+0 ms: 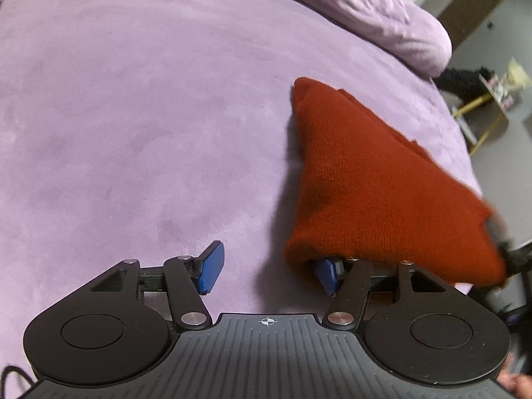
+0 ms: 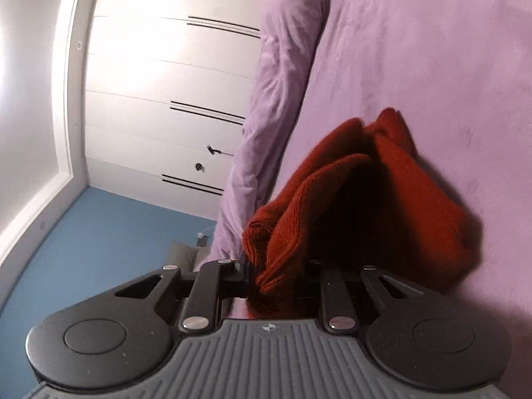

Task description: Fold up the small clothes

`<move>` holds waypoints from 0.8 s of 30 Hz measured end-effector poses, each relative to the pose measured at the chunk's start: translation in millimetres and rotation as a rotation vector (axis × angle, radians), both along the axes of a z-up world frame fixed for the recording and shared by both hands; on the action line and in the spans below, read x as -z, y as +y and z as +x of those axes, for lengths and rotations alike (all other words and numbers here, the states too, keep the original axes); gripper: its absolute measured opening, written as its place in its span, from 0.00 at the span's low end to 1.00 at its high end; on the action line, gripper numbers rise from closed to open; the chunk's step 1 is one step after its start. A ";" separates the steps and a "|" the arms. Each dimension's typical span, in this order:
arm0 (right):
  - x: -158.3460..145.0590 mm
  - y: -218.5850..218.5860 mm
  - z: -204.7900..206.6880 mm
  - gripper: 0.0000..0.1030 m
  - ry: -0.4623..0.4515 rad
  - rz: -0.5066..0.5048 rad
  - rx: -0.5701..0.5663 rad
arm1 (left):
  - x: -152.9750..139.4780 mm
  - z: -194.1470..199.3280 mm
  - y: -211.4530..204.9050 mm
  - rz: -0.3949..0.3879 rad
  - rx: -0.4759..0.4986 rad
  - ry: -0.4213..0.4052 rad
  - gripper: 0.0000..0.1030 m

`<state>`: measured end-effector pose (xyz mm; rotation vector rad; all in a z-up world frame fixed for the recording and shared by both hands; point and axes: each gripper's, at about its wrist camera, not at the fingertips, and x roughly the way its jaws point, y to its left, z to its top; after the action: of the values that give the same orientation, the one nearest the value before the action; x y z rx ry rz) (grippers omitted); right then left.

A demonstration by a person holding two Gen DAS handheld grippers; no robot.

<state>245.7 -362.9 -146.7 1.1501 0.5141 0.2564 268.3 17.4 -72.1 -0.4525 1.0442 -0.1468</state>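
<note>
A rust-red knit garment (image 1: 375, 193) lies on the lilac bedspread (image 1: 133, 116), one end raised toward the right. My left gripper (image 1: 269, 271) is open: its left blue pad (image 1: 211, 269) stands free over the bed, while the cloth's near edge drapes over its right pad (image 1: 327, 274). In the right wrist view the same red knit (image 2: 365, 193) is bunched up between the fingers of my right gripper (image 2: 282, 279), which is shut on a thick fold of it. The cloth hides that gripper's right fingertip. The right gripper shows as a dark blur (image 1: 508, 252) at the garment's right corner.
A rolled lilac duvet (image 1: 382, 16) lies along the bed's far side. Beyond the bed edge stands a small gold-legged side table (image 1: 488, 106) with items on it. White wardrobe doors (image 2: 159, 83) and a blue floor (image 2: 99, 232) lie past the bed.
</note>
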 end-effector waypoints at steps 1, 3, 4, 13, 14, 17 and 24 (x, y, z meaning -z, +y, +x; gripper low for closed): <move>2.5 2.4 5.4 0.18 0.058 -0.072 -0.008 | 2.9 1.4 2.1 -0.014 -0.004 0.017 0.62; 10.3 7.7 14.0 0.18 0.161 -0.181 -0.024 | 6.8 1.7 1.0 -0.006 0.003 0.031 0.62; 13.9 9.5 15.1 0.18 0.167 -0.187 -0.033 | 7.0 0.4 0.0 0.007 0.008 0.023 0.62; 10.6 6.3 21.5 0.19 0.162 -0.210 -0.091 | 3.2 -7.0 1.3 0.061 0.026 -0.007 0.64; 8.2 3.3 19.2 0.21 0.158 -0.215 -0.097 | 2.6 -7.8 2.3 0.059 0.035 0.001 0.64; -7.9 -12.9 2.7 0.32 0.131 -0.278 -0.099 | -2.8 -8.7 14.3 0.050 0.058 0.026 0.64; -37.3 -35.8 10.4 0.50 0.069 -0.350 -0.045 | -25.2 -2.3 51.4 -0.037 -0.003 -0.010 0.66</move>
<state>256.2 -398.8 -109.4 0.8096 0.6193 0.1584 265.9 68.8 -46.9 -0.4867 1.0318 -0.1661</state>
